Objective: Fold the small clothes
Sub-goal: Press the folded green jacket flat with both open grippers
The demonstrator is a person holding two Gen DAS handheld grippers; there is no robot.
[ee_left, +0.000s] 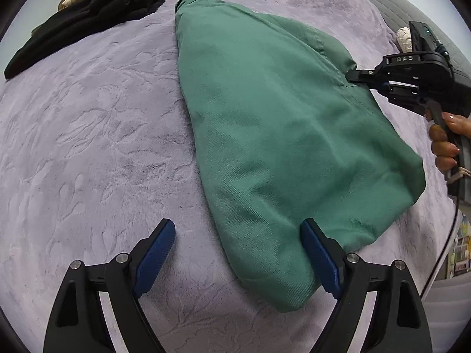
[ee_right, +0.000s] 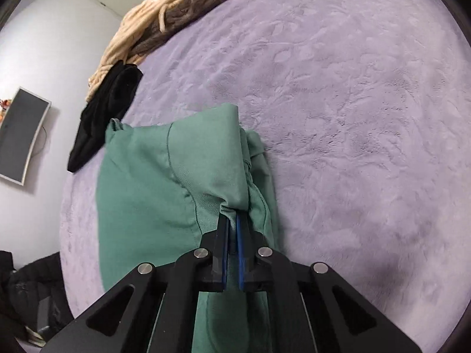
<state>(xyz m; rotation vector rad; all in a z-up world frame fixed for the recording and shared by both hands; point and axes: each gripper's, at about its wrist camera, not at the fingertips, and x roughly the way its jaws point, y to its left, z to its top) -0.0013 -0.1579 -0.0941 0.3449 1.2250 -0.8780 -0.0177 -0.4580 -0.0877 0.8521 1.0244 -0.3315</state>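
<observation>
Left gripper (ee_left: 237, 245) is held wide open over the near end of the green garment (ee_left: 273, 135), nothing gripped. Garment lies on the lilac blanket (ee_left: 88, 123). Right gripper (ee_right: 232, 220) is clamped on a bunched fold. Black garment (ee_left: 85, 20) is seen far left.

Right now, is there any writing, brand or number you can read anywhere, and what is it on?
"DAS": raised letters on the black body of the right gripper, seen from the left wrist camera.
Colourful items at that view's right edge: any print is too small to read.
Nothing else readable.
</observation>
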